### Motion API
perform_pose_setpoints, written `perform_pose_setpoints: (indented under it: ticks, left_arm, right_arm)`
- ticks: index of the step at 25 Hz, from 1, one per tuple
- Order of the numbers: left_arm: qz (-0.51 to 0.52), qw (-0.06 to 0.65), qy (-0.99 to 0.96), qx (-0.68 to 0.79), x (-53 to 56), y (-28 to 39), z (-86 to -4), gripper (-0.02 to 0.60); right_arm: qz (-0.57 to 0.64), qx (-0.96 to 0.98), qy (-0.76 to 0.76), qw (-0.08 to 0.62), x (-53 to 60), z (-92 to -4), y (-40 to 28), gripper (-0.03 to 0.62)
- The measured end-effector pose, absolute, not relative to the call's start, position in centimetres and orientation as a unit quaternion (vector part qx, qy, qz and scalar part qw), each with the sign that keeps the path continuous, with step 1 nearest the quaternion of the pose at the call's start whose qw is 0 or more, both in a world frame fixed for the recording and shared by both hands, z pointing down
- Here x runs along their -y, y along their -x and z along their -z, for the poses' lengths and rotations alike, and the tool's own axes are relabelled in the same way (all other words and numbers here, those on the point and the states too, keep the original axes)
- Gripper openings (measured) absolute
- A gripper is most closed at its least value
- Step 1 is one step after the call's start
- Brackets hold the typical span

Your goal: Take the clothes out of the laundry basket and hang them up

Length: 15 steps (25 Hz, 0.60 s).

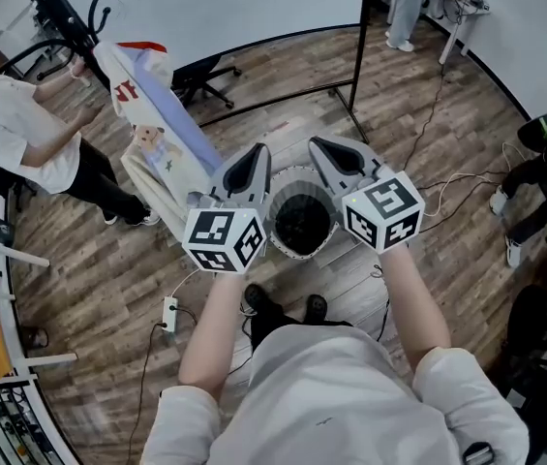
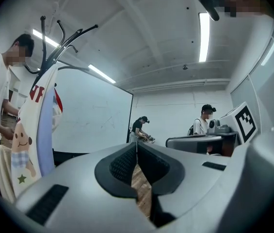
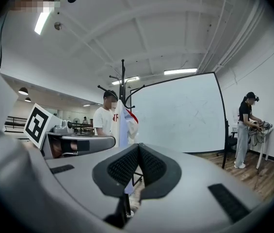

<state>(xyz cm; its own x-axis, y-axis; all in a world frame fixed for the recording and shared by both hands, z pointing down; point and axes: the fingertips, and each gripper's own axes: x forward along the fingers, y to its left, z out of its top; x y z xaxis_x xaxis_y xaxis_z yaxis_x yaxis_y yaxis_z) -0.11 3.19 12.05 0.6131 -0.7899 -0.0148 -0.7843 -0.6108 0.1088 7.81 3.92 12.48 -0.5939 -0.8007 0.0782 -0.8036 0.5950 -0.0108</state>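
In the head view the white laundry basket (image 1: pixel 302 223) stands on the wood floor just below and between my two grippers; its inside looks dark. My left gripper (image 1: pixel 251 168) and right gripper (image 1: pixel 333 153) are held side by side above it, both shut and holding nothing. A white garment with a cartoon print and red lettering (image 1: pixel 157 129) hangs on the black coat rack (image 1: pixel 55 8) at the upper left. The same garment (image 2: pixel 30 140) shows at the left of the left gripper view and, farther off, the garment (image 3: pixel 123 120) hangs on the rack (image 3: pixel 122 81) in the right gripper view.
A person in a white shirt (image 1: pixel 21 124) stands by the rack. A whiteboard on a black stand (image 1: pixel 360 46) is behind the basket. A power strip (image 1: pixel 169 313) and cables lie on the floor. Other people stand at the right and far back.
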Motion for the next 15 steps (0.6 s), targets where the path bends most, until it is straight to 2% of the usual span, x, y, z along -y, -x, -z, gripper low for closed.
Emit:
perform_pose_setpoints:
  ticks: [15]
  left_arm:
    - [0.018, 0.047, -0.9, 0.434, -2.41, -1.0, -12.32, 0.025]
  right_arm:
    - [-0.03, 0.891, -0.452, 0.029, -2.97, -12.62, -8.63, 0.005]
